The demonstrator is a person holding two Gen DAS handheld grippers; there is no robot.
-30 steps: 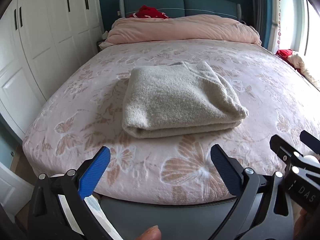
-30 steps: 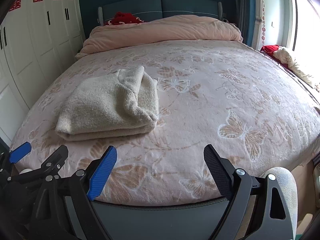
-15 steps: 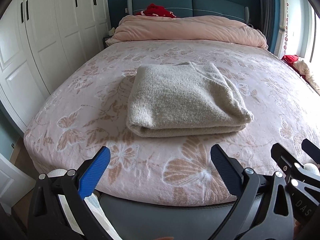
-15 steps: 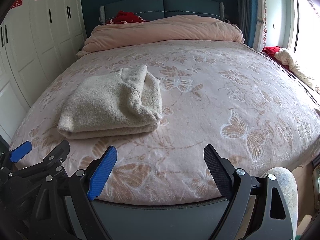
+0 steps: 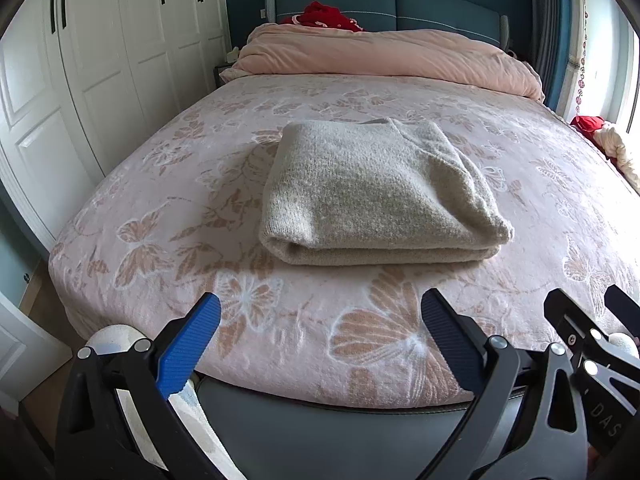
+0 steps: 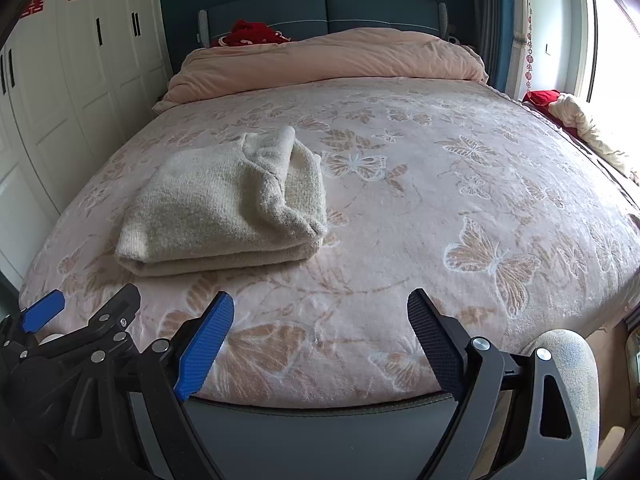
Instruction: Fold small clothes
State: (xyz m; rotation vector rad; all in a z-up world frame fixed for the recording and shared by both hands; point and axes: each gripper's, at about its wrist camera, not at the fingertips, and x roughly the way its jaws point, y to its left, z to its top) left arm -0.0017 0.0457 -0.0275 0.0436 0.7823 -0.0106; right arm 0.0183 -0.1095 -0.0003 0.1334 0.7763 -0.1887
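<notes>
Barely anything has shifted since a second ago, just the left view drifting a touch so the wardrobe labels slide out the top, and both claws stay put near the foot of the bed with nothing in them: left gripper [image 5: 320, 334] jaws wide apart, right gripper [image 6: 320, 330] same, spread and empty. Past the fingertips the cream sweater [image 5: 376, 196] sits folded in a neat stack on the butterfly blanket [image 6: 460, 184], clear of both claws, so I reckon this piece is done. Further back are the pink duvet [image 5: 384, 56] and the headboard [image 6: 272, 12].
</notes>
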